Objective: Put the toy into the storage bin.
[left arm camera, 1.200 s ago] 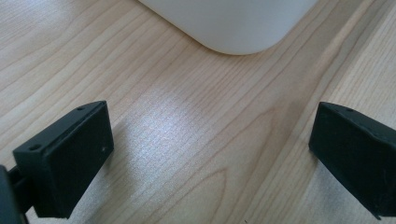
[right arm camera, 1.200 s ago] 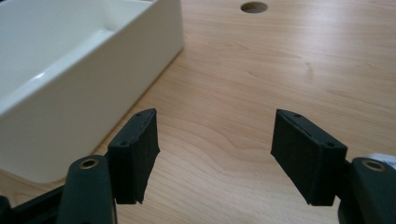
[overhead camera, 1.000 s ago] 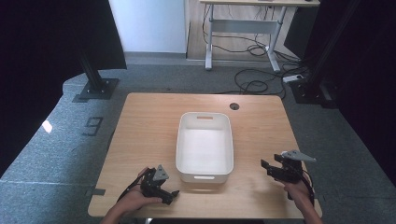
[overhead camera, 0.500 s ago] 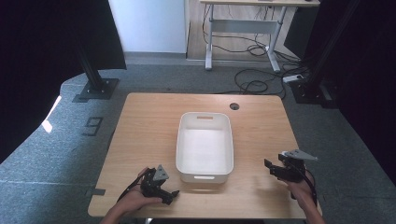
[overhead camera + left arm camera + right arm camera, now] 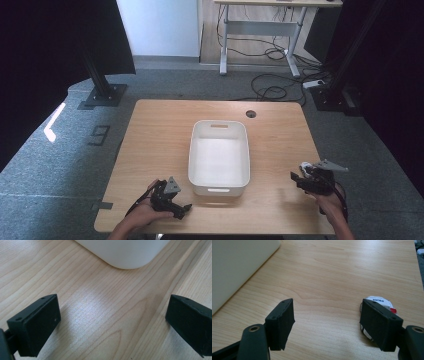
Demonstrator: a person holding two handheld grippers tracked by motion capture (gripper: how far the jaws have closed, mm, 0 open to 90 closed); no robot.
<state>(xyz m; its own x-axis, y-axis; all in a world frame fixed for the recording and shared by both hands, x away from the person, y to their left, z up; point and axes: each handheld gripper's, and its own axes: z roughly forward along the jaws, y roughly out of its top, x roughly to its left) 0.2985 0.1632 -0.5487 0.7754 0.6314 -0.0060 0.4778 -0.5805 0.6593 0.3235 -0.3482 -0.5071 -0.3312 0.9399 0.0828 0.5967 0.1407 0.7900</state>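
- Lying on the wooden table [image 5: 160,135] just beside the right gripper [image 5: 327,320], a small white toy police car [image 5: 378,302] shows "POLICE" lettering and a red spot at one end.
- One pad [image 5: 380,323] of the right gripper stands in front of the car and hides most of it, so which way its long axis runs cannot be told.
- The right gripper's jaws have just been opening; they stand wide, with bare wood between them and nothing held.
- The high view places this gripper near the table's right front edge, with the car [image 5: 306,165] a white speck at its tip.
- The left gripper [image 5: 113,322] is also spread wide and empty, low over the wood near the front left corner of the white plastic bin [image 5: 219,185].
- Count: one toy car, one bin, two grippers.
- The bin sits mid-table, its long axis running away from the person, well apart from the car.
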